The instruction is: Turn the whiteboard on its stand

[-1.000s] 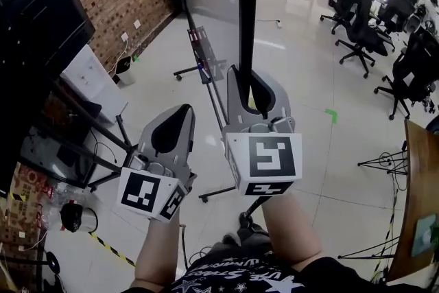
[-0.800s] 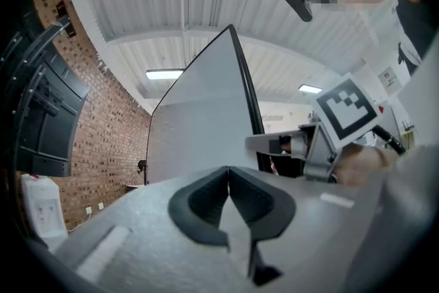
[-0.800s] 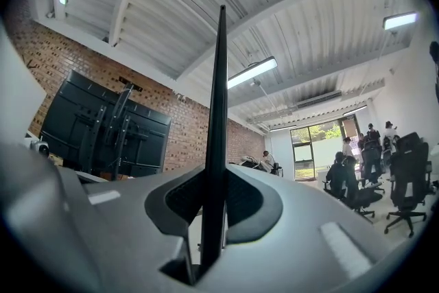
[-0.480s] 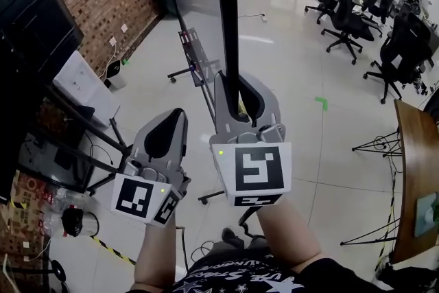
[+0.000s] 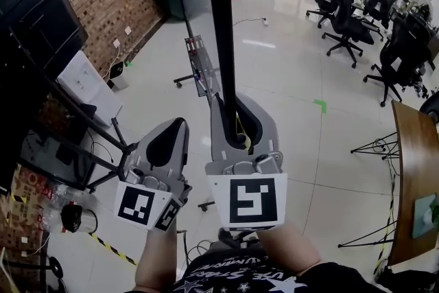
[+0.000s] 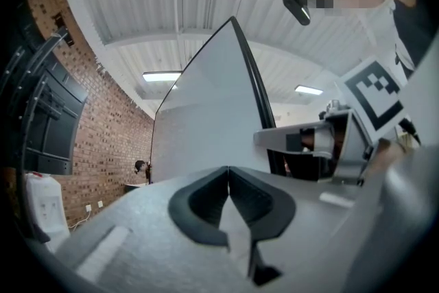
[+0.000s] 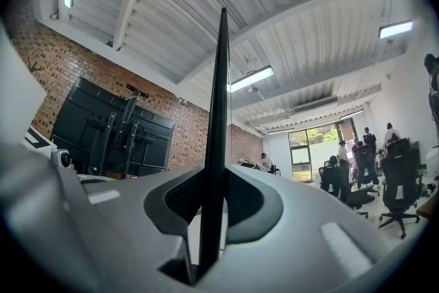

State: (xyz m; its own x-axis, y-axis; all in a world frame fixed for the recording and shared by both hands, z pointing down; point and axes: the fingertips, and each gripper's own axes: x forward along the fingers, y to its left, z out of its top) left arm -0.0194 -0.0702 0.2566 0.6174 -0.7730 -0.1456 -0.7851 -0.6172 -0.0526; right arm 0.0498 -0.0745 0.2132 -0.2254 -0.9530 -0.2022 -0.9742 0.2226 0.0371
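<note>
Right hand-held gripper point(image 5: 235, 108): closed on the thin black edge of the whiteboard point(image 5: 218, 24), one jaw on each side. Likely held this way to swing the board round on its stand point(image 5: 186, 78).

Left hand-held gripper point(image 5: 177, 125): jaws shut, nothing between them, just beside the right one and touching nothing. Probably not needed for this step.

Whiteboard: tall, straight ahead of the right hand-held gripper, seen there as a thin dark strip point(image 7: 219, 113). From the left one, a wide, pale grey face point(image 6: 206, 120).
</note>
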